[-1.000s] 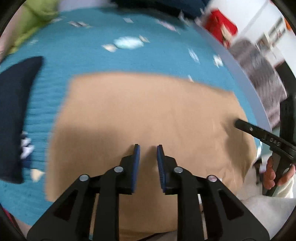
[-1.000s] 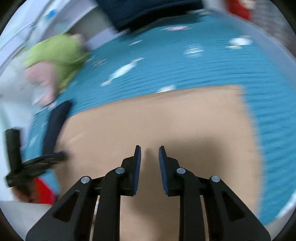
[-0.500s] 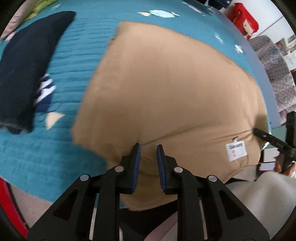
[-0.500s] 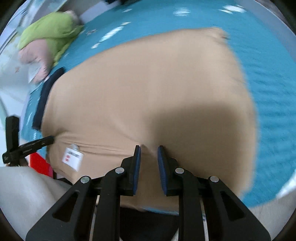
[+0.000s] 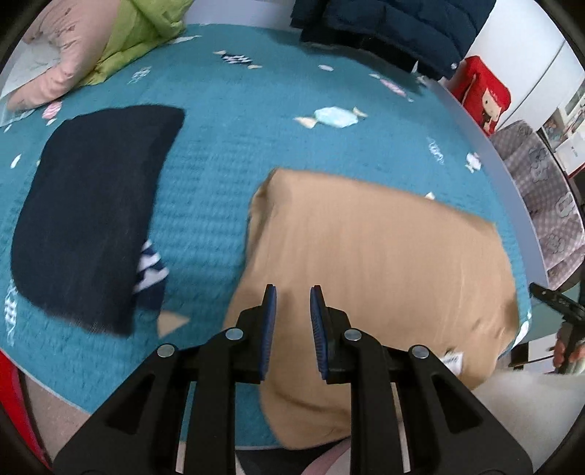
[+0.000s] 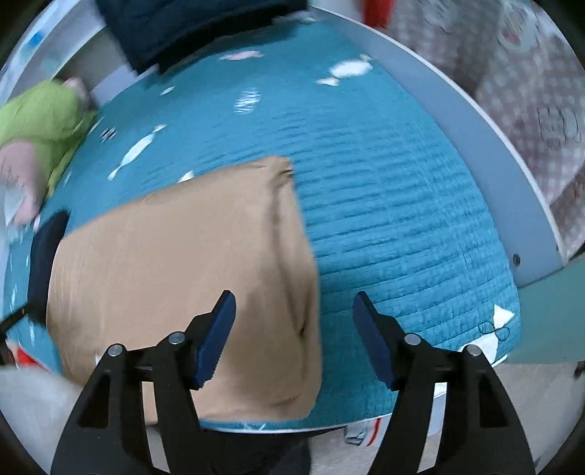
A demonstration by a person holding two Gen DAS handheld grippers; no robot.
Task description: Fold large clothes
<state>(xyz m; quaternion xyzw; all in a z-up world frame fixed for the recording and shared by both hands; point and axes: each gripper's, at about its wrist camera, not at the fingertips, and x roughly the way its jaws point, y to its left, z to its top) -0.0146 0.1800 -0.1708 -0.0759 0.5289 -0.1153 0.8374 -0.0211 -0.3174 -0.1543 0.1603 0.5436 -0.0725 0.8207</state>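
Note:
A tan garment point(image 5: 384, 263) lies folded on the teal quilt point(image 5: 226, 146), its near edge hanging over the front rim. A white label point(image 5: 453, 360) shows near that edge. My left gripper point(image 5: 292, 292) stands over the garment's near-left part, its jaws narrow, and tan cloth fills the gap, so it looks shut on the fabric. In the right wrist view, my right gripper point(image 6: 294, 297) hangs over the tan garment's point(image 6: 175, 263) right edge. Its jaws are opening and stand wide, with cloth below them but no pad touching it.
A folded navy garment point(image 5: 91, 226) with a striped piece point(image 5: 150, 270) under it lies to the left. Green and pink bedding point(image 5: 139, 33) and a dark jacket point(image 5: 384, 25) sit at the back. A red box point(image 5: 482, 91) and a grey patterned seat point(image 6: 530, 109) stand beyond the right rim.
The right jaws have gone from narrow on the cloth to wide apart, letting it go. Both grippers have pulled back and up, so more quilt shows around the garment.

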